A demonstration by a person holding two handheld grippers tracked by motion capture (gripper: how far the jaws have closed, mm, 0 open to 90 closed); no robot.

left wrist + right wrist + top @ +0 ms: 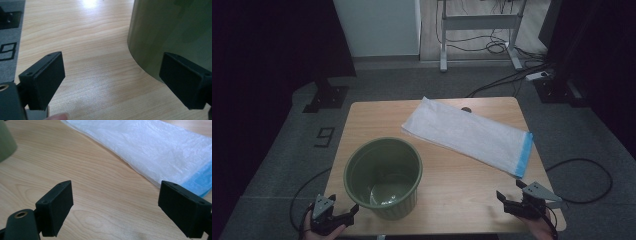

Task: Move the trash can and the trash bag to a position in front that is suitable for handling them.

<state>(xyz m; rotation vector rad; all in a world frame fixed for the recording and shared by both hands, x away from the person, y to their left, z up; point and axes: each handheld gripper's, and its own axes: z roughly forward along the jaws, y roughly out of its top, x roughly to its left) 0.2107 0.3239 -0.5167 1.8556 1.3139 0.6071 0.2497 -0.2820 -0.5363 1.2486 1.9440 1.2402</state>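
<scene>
Your left gripper (343, 214) sat jaws apart at the table's (462, 172) near left corner beside the green bucket (383, 175), your right gripper (511, 196) jaws apart at the near right corner, near the white bag (467, 134).

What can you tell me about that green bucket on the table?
The green bucket is a round, olive, plastic-looking bin with a rolled rim and faintly ribbed sides. It stands upright and open on the wooden table, near the front left. It looks empty, and its glossy bottom reflects light. Nothing touches it; the open left gripper sits beside its base.
</scene>
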